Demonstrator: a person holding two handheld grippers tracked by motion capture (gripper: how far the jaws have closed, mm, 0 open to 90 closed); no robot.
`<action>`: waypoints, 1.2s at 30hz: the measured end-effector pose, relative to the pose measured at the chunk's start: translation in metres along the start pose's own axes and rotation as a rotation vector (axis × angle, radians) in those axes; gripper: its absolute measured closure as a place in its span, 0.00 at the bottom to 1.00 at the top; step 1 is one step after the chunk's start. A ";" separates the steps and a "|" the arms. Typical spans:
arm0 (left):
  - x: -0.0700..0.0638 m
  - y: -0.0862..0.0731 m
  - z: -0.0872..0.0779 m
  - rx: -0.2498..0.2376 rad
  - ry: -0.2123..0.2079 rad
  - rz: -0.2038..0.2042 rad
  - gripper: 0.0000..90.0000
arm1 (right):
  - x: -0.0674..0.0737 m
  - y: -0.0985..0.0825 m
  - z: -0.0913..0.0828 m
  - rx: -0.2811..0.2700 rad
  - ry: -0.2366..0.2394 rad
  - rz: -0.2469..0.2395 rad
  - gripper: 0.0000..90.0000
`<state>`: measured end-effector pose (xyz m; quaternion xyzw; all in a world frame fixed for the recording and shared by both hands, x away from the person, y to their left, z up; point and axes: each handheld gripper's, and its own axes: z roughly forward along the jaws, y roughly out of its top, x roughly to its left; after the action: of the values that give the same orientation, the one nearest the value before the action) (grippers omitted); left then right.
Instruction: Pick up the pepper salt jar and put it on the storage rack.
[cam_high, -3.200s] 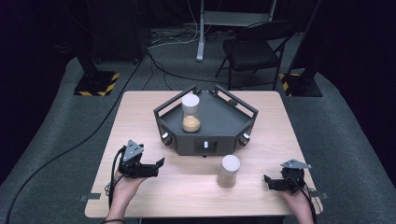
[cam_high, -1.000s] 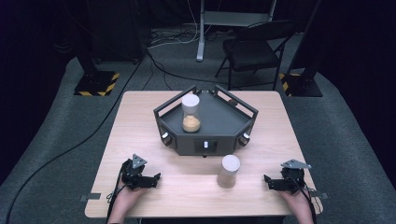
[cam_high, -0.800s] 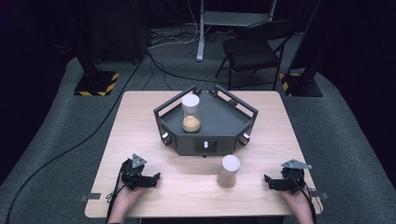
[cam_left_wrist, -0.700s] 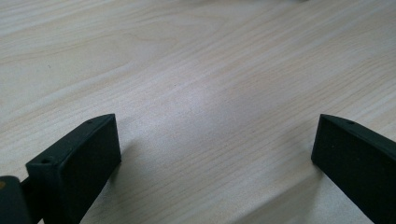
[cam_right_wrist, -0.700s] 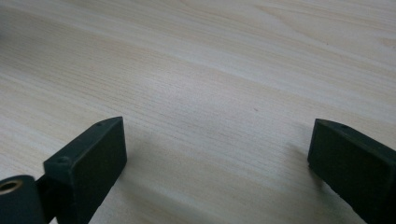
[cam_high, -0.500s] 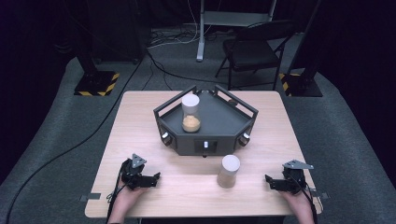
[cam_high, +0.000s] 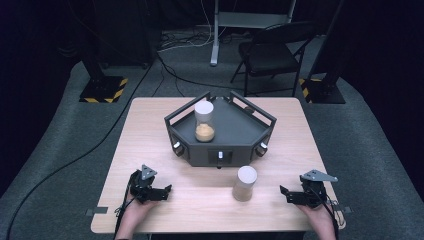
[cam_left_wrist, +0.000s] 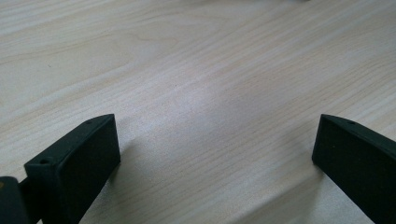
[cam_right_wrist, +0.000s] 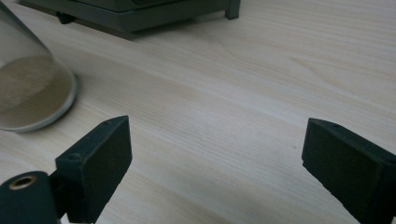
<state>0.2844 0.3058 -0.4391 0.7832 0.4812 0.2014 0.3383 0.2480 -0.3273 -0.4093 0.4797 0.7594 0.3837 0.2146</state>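
Observation:
My left gripper (cam_high: 167, 190) rests low over the near left of the wooden table (cam_high: 150, 140), held in a hand. It is open, and in the left gripper view its jaws stand wide over bare wood (cam_left_wrist: 215, 154). My right gripper (cam_high: 282, 191) is at the near right, also open; its jaws have just been closing a little, with nothing between them (cam_right_wrist: 215, 154). A clear jar with a pale sandy filling (cam_high: 244, 183) stands on the table between the grippers, closer to the right one, and appears at the left of the right gripper view (cam_right_wrist: 28, 93). A second jar with orange filling (cam_high: 204, 121) stands in the dark tray (cam_high: 235, 130).
The dark hexagonal tray has raised rails and sits mid-table; its front edge (cam_right_wrist: 140, 14) appears beyond the right gripper. Behind the table stand a folding chair (cam_high: 270, 52), stand bases with hazard stripes (cam_high: 102, 90) and cables on the floor.
Since the earliest frame the left gripper has drawn back toward the near table edge. Over the last second neither hand nor jar has visibly shifted.

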 end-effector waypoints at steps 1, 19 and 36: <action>0.000 0.000 0.000 0.000 0.000 0.000 0.00 | 0.001 0.001 -0.001 -0.004 0.005 -0.004 0.08; 0.000 0.000 0.000 0.000 0.000 0.000 0.00 | 0.023 0.014 -0.017 -0.073 0.110 -0.058 0.08; 0.000 0.000 0.000 0.000 0.000 0.000 0.00 | 0.045 0.029 -0.016 -0.112 0.210 -0.103 0.09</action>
<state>0.2844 0.3058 -0.4392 0.7831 0.4813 0.2013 0.3384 0.2330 -0.2860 -0.3749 0.3844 0.7787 0.4621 0.1796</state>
